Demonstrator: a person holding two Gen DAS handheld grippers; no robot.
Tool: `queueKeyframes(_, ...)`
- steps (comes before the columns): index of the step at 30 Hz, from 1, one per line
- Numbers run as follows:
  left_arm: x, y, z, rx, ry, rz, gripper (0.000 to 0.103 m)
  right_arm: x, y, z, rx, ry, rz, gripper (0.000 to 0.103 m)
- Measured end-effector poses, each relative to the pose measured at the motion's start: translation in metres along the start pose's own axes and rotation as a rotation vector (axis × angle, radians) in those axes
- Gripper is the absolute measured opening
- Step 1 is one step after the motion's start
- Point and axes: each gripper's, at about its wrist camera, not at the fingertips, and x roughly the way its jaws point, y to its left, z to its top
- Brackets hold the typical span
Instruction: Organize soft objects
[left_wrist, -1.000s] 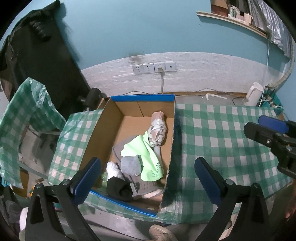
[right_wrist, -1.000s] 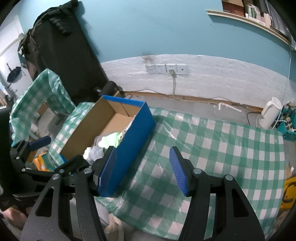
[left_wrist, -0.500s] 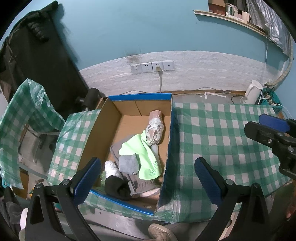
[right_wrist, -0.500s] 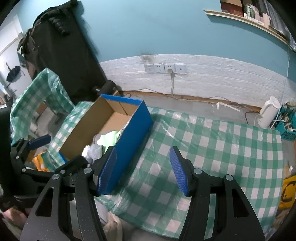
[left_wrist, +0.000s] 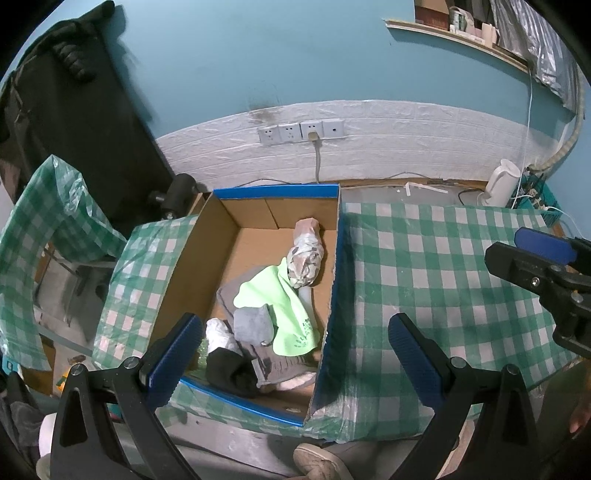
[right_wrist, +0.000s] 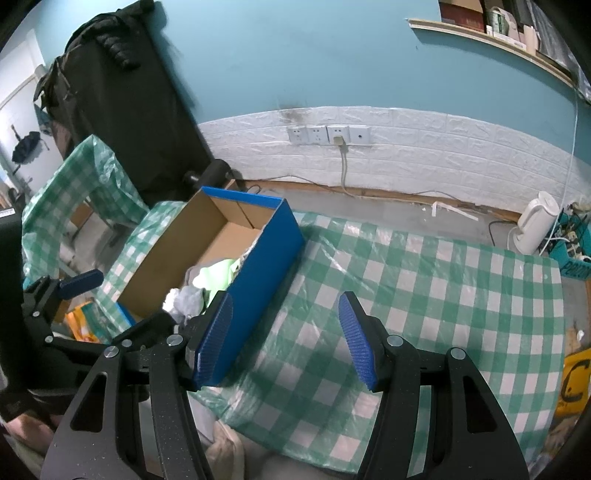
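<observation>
left hand-held gripper (left_wrist: 293, 354): jaws apart, empty, box (left_wrist: 207, 258) of socks (left_wrist: 255, 325) just ahead
right hand-held gripper (right_wrist: 286, 338): jaws apart, empty, above tabletop (right_wrist: 424, 288), box to its left

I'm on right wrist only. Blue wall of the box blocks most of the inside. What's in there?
Observer: The left wrist view looks straight into the cardboard box. A lime green cloth lies mid-box, draped over grey fabric.
Operator: Anything at the far end?
Observer: A patterned bundle lies near the far end, close to the right wall.
Operator: Near end?
Observer: A black rolled item and a crumpled white piece by the left corner.
Operator: Is the left gripper holding anything?
Observer: No. The left gripper is open and empty, above the box's near end.
</observation>
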Motion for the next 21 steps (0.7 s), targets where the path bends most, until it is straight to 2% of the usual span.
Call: queueKeyframes(21,-0.0007,-0.0004,-0.0004,-0.003,0.006,-0.005,0.101,-0.0003,-0.0001,-0.0015,0.003,0.004,0.003,0.06)
